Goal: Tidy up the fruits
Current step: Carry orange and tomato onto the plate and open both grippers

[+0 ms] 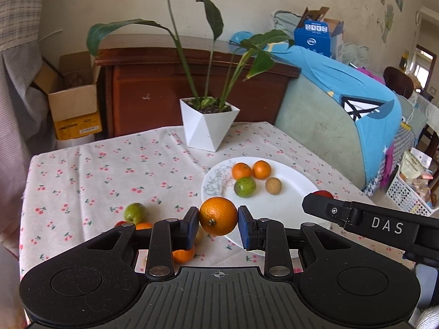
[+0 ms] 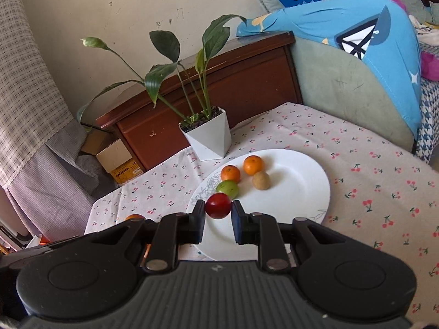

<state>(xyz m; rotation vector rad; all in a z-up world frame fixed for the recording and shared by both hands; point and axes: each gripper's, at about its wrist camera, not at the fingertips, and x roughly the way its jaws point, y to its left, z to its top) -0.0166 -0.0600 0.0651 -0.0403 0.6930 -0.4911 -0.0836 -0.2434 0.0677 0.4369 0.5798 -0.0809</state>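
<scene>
My left gripper (image 1: 218,220) is shut on a large orange (image 1: 218,216) and holds it above the table at the near-left rim of the white plate (image 1: 296,189). My right gripper (image 2: 218,213) is shut on a small red fruit (image 2: 218,206) over the plate's (image 2: 301,183) near-left part; it shows in the left wrist view (image 1: 318,197) as a black finger at the right. On the plate lie two tangerines (image 2: 253,165), a green fruit (image 2: 227,188) and a brown fruit (image 2: 261,180). On the cloth left of the plate lie a green fruit (image 1: 134,213) and more oranges (image 1: 183,256), partly hidden by my fingers.
A white faceted pot with a leafy plant (image 1: 208,122) stands at the table's far edge behind the plate. A wooden cabinet (image 1: 164,87) and a cardboard box (image 1: 74,104) stand beyond. An armchair with a blue cloth (image 1: 343,104) borders the table's right side.
</scene>
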